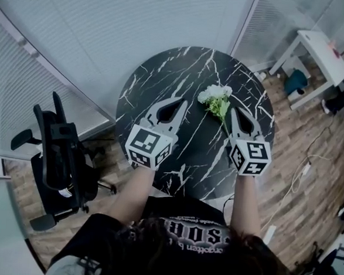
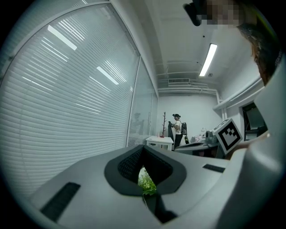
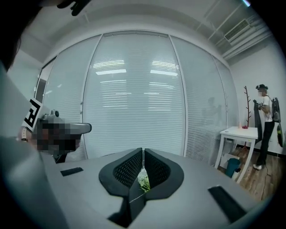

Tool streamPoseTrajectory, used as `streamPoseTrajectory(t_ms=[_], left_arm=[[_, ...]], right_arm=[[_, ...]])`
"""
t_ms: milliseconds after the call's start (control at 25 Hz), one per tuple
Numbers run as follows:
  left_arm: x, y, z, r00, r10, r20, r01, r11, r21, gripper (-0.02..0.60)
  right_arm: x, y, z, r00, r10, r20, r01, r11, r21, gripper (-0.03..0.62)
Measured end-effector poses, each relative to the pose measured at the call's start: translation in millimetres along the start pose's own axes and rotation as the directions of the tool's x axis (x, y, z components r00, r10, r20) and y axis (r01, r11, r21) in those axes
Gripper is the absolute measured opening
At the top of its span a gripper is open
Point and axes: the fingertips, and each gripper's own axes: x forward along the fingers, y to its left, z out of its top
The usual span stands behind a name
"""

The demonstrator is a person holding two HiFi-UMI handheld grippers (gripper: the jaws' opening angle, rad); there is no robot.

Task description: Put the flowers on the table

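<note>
Flowers (image 3: 143,181) between shut right tongs (image 3: 142,152)

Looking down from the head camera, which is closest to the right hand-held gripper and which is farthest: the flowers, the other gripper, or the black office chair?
1. Flowers, stem pinched in the right hand-held gripper, on the right part of the table.
2. Left hand-held gripper, over the table, to the left.
3. Black office chair, on the floor, far left.

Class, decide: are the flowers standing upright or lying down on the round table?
Lying down: the flowers stretch lengthwise across the black marble table, stem toward the person.
</note>
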Motion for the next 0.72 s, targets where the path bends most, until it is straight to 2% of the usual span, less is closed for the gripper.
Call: streamPoseTrajectory(t_ms=[320,720], left_arm=[[-14.9,-11.1,4.2,1.000,0.001,-0.001,-0.001,1.000,0.018,-0.002],[-26.1,-22.2,7.8,1.000,-0.028,0.011,0.028,0.999,0.028,-0.002]], right_arm=[[-29.2,10.1,21.8,0.996,-0.030,0.079,0.028,0.999,0.027,0.032],[-49.7,20.4,26.8,0.992,-0.062,0.106,0.061,0.998,0.011,0.032]])
